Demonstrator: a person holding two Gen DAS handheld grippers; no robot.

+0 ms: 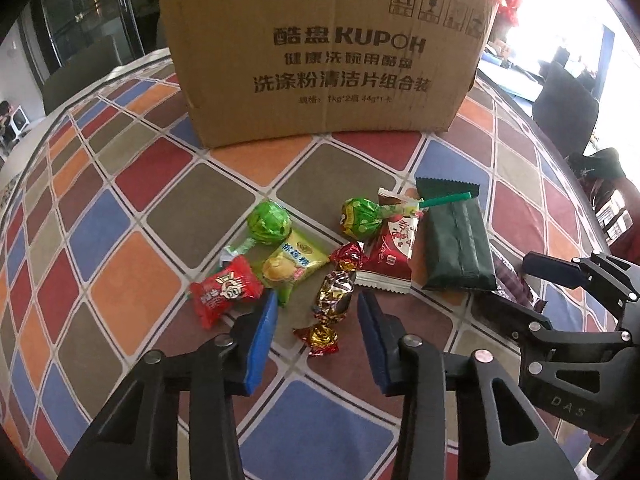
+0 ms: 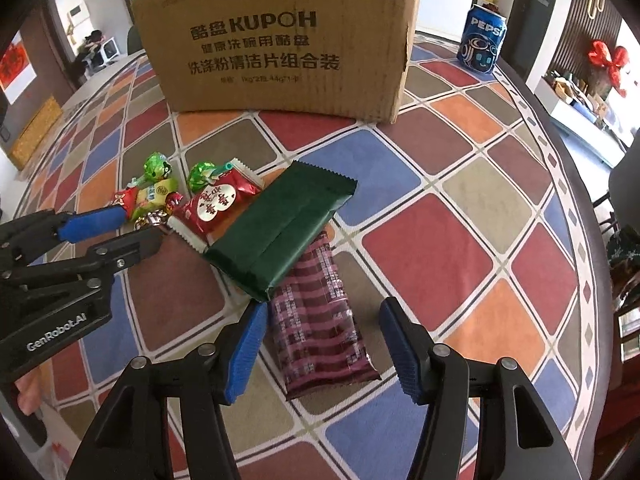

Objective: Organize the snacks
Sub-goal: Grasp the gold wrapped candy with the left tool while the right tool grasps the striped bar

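2 tongs hang released over a loose heap of snacks on the bench, gripping nothing. The left tongs (image 1: 316, 316) straddle a gold-foil candy (image 1: 334, 294) at lower centre; the right tongs (image 2: 320, 344) bracket a maroon plaid packet (image 2: 320, 320). Probably each is lined up for pickup. The cardboard box (image 1: 324, 56) stands at frame top, its contents hidden.

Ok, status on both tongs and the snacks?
Left tongs open around gold candy. Right tongs open over plaid packet; green packet overlaps it. Box behind.
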